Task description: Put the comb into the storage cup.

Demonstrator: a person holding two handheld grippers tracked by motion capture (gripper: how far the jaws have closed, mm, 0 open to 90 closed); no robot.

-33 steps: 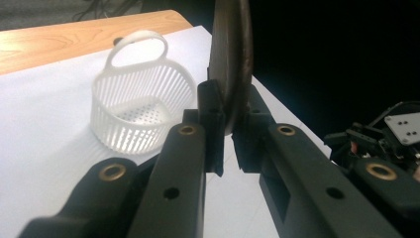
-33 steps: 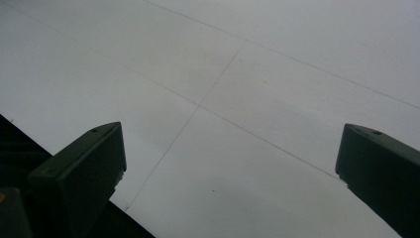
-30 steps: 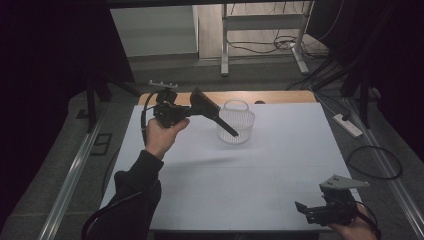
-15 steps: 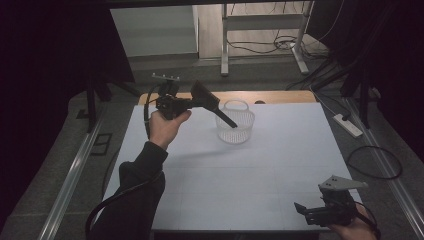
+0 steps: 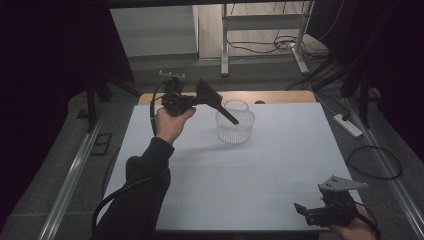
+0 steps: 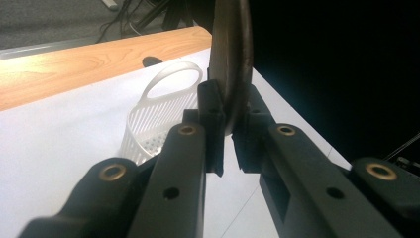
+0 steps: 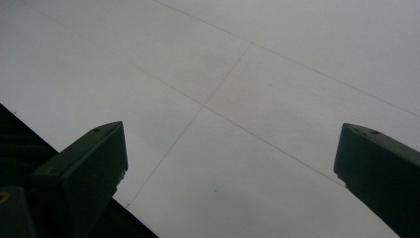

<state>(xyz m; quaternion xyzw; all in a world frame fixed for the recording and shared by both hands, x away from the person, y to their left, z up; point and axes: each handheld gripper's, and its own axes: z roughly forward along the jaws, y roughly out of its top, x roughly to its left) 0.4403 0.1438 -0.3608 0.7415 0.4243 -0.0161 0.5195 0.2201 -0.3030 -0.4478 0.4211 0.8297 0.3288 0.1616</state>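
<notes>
From the high view, the left claw (image 5: pixel 192 100) is up over the far left part of the white surface (image 5: pixel 280 170). It is closed tight on a dark flat tool (image 5: pixel 212 97). The wide end of the tool sits right at the claw. Its thin handle slants down to the right, and the tip pokes over the rim of a clear basket (image 5: pixel 235 125). The basket stands on the surface, near the far edge, just to the right of the claw. I cannot tell if the tip touches the basket.

The left gripper view shows the grip up close. The left claw (image 6: pixel 225 134) pinches the tool (image 6: pixel 230 64) by its thin edge, and the tool stands up tall between the two black jaws. Behind the jaws, a bit to the left, is the basket (image 6: pixel 158 119), with its slotted wall and a round loop handle. Past it runs a strip of brown wood (image 6: pixel 74 64).

The high view also shows the right claw (image 5: pixel 305 212) low at the near right corner, well apart from the basket. The right gripper view shows its jaws wide apart, with bare white surface (image 7: pixel 237 99) between them and nothing held.
</notes>
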